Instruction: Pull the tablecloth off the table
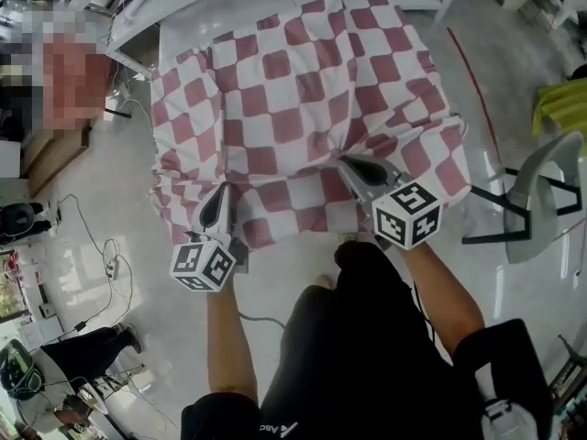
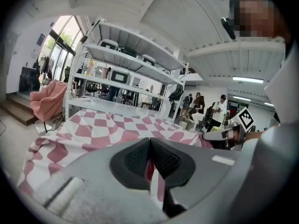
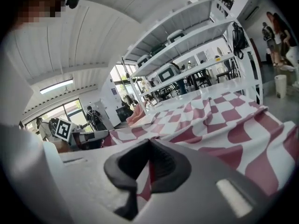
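Note:
A red-and-white checked tablecloth [image 1: 303, 90] covers the table and hangs over its near edge toward me. My left gripper [image 1: 223, 191] is shut on a fold of the cloth at the near left; in the left gripper view the cloth [image 2: 117, 129] is pinched between the black pads [image 2: 161, 160]. My right gripper [image 1: 347, 161] is shut on the near edge further right, where the cloth bunches into creases. The right gripper view shows the cloth [image 3: 219, 120] running away from its pads [image 3: 161, 164], a strip caught between them.
A grey chair [image 1: 541, 195] stands at the right of the table, a yellow-green object [image 1: 564, 104] beyond it. Cables [image 1: 96, 255] lie on the glossy floor at the left. White shelving [image 2: 131, 73] rises behind the table. People stand in the background.

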### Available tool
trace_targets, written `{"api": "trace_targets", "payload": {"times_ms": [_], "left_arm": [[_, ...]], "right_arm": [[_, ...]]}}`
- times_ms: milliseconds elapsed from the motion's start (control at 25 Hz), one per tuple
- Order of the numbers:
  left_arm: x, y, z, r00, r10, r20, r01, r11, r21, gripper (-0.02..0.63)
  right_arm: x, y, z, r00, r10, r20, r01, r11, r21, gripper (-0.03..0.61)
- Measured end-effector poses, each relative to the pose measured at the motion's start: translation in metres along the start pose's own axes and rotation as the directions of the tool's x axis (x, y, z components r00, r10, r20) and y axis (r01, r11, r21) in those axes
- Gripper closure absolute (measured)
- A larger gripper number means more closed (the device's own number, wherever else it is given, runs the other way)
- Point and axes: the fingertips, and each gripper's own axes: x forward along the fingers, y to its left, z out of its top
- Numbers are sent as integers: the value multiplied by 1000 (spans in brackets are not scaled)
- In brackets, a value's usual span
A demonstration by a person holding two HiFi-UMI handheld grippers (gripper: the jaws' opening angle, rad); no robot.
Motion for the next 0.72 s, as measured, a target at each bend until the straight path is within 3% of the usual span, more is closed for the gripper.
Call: {"api": "trace_targets", "payload": {"times_ms": [120, 320, 560, 720], "left_arm": [[-30, -10, 16, 996, -15, 86, 17, 999, -29, 601], [-108, -28, 18, 977, -59, 205, 62, 998, -4, 601], [-200, -56, 47, 929, -121, 349, 117, 993, 32, 601], [-263, -80, 62, 901, -165, 400, 149, 986, 71, 601]], "right_arm": [[-22, 21, 11, 998, 3, 64, -4, 1000, 8, 572], [-75, 79, -5, 981, -14, 194, 11, 1000, 15, 572], [-140, 148, -3, 947, -65, 315, 74, 997, -18, 572], [-188, 199, 1, 917, -79, 390, 95, 995, -20, 572]]}}
